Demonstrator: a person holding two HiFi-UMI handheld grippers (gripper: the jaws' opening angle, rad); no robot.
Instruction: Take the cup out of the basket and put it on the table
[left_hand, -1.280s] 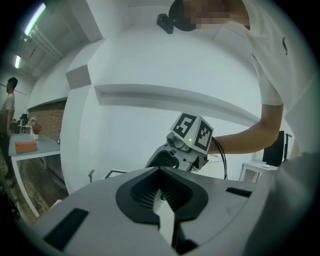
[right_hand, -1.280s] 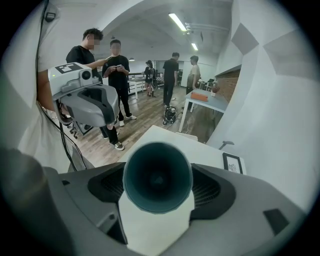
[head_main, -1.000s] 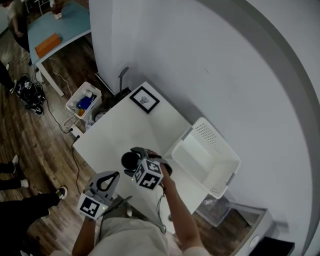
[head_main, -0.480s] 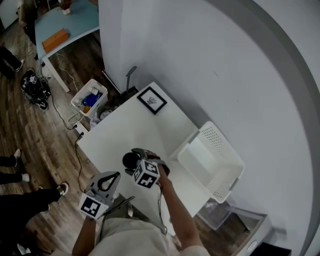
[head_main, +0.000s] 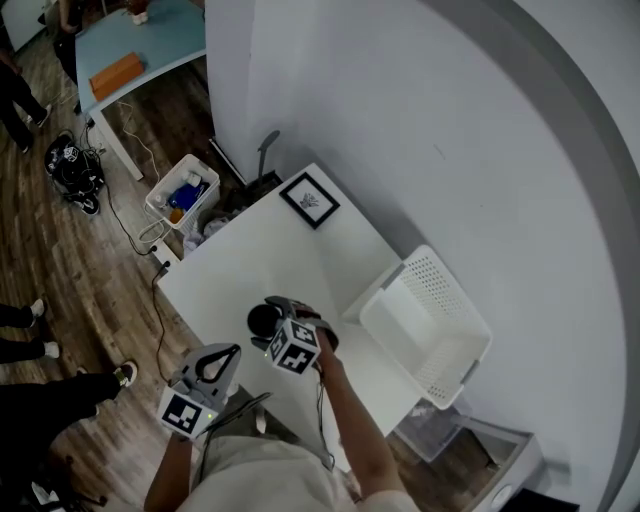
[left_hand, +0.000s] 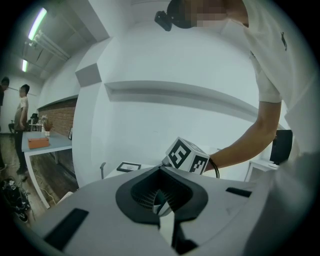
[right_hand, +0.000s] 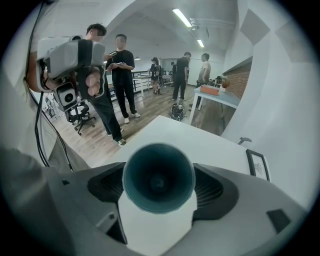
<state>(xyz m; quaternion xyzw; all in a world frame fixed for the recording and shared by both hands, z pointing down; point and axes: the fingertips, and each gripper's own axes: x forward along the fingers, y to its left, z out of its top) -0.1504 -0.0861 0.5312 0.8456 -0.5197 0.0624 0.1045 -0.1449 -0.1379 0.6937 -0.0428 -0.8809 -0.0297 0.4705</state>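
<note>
My right gripper is shut on a dark teal cup over the near part of the white table. In the right gripper view the cup sits between the two dark pads with its open mouth turned toward the camera. I cannot tell whether it touches the tabletop. The white perforated basket stands at the table's right end and looks empty. My left gripper hangs by the table's near edge, left of the cup, shut with nothing in it.
A black picture frame lies at the table's far corner by the wall. On the floor to the left stand a white box of items and a blue table. Several people stand beyond the table.
The head view has drifted slightly. The right gripper still holds the cup at nearly the same spot over the table, and the left gripper has not moved.
</note>
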